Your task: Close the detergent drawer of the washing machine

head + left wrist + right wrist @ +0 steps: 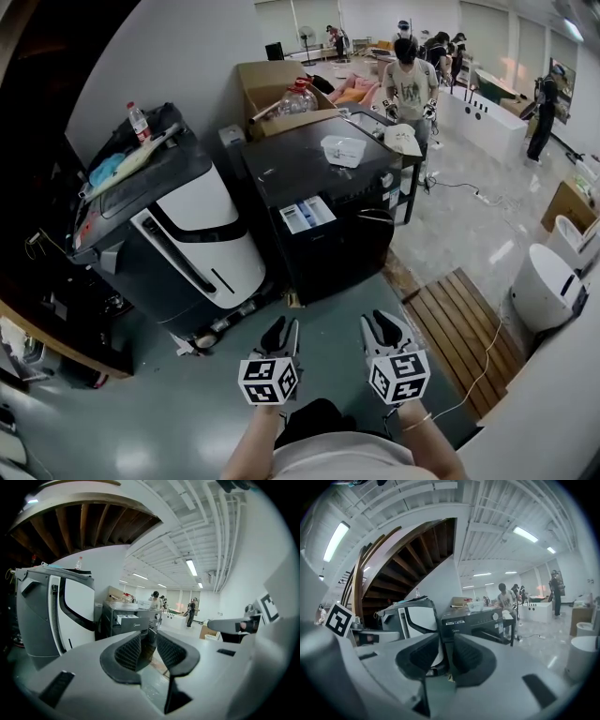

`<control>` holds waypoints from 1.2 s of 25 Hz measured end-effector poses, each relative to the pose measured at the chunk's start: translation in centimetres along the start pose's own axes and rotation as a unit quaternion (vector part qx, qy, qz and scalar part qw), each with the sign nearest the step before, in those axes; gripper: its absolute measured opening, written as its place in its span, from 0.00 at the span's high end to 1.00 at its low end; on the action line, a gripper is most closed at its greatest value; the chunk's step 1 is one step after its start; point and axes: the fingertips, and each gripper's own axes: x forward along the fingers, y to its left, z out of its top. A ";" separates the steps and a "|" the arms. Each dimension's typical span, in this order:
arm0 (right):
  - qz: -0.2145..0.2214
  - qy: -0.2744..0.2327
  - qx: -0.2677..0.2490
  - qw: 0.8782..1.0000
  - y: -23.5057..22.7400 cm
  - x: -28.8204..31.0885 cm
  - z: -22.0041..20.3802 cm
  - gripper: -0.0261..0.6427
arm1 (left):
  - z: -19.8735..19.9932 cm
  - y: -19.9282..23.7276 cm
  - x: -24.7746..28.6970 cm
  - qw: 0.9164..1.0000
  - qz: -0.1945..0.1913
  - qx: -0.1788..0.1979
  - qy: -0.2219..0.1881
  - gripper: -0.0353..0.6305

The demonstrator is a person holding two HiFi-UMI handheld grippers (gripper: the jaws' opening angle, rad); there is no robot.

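The dark washing machine point(328, 202) stands ahead of me on the grey floor. Its detergent drawer point(307, 215) sticks out of the front at the upper left, white inside. My left gripper point(281, 330) and right gripper point(384, 326) hover side by side low in the head view, well short of the machine, both open with nothing between the pads. In the left gripper view the drawer point(125, 619) shows far beyond the left gripper point(149, 648). In the right gripper view the machine point(480, 620) sits beyond the right gripper point(446, 656).
A grey-and-white appliance point(192, 234) with a water bottle point(138, 120) on top stands left of the washer. A clear tub point(342, 150) rests on the washer. Cardboard boxes point(277, 89) behind, a wooden slat platform point(464, 328) and white round unit point(548, 281) at right. People point(411, 84) stand at the back.
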 end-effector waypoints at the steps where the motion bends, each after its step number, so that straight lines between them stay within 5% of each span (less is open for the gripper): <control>1: 0.001 0.005 0.002 1.000 -0.1 0.1 -0.2 0.82 | -0.1 0.0 0.1 1.000 0.001 -0.001 0.001 0.80; 13: -0.006 0.040 0.018 0.999 -2.8 3.2 -1.8 0.72 | -1.7 0.6 3.0 0.999 0.009 -0.005 0.031 0.74; 30: -0.017 0.058 0.010 0.998 -6.4 16.9 0.3 0.72 | 0.3 6.9 16.4 0.999 0.002 -0.005 0.051 0.71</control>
